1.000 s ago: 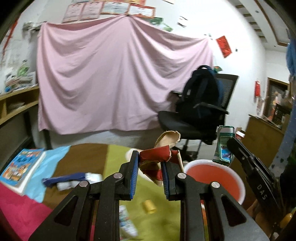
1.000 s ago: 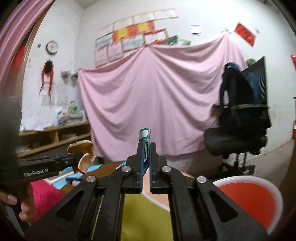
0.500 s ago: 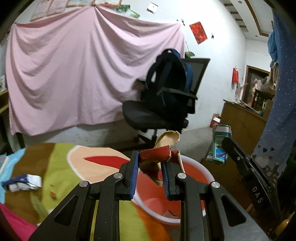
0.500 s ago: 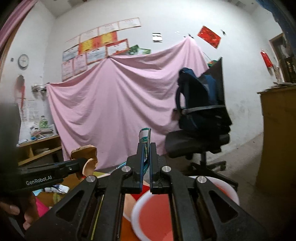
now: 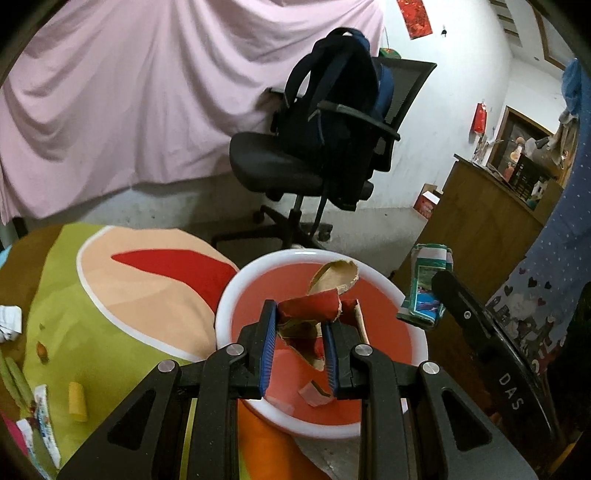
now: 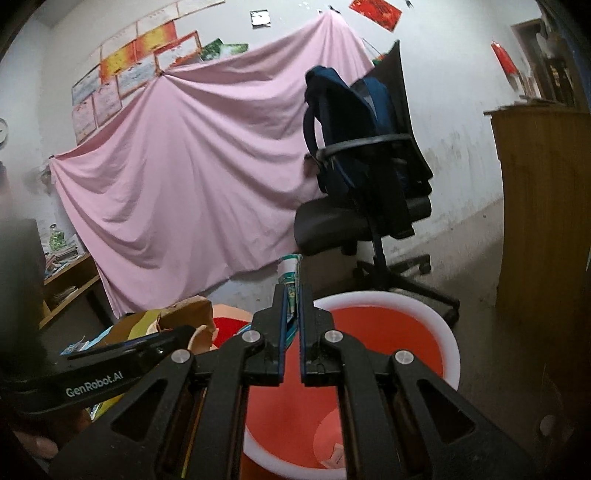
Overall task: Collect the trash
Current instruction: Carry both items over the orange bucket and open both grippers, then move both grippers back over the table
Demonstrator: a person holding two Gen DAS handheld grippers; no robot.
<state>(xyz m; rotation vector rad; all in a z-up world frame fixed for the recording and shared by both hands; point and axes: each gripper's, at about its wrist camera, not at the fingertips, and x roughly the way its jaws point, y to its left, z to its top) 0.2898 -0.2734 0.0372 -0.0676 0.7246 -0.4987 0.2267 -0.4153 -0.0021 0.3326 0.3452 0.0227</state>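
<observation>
Behind red basin (image 5: 236, 295): office chair (image 5: 280, 166) with backpack (image 5: 332, 96). Left gripper (image 5: 299, 345) jaws clenched on torn red carton (image 5: 310, 314) above basin; right gripper (image 6: 291, 314) jaws pinch green-white wrapper (image 6: 290, 273) over rim.

Place: a lived-in room of a home, study or bedroom.
Wall: white, with a pink sheet (image 6: 192, 177) hung across it, paper posters (image 6: 136, 66) above.
Seating: 1 office chair (image 5: 295, 170) with a backpack (image 5: 336, 96) on it.
Furniture: wooden cabinet (image 5: 480, 229), wooden shelf (image 6: 70, 284) with clutter.
Floor: bare concrete, a bright patterned mat (image 5: 122, 288).
Decor: red paper (image 6: 375, 11), wall clock (image 6: 3, 133).
</observation>
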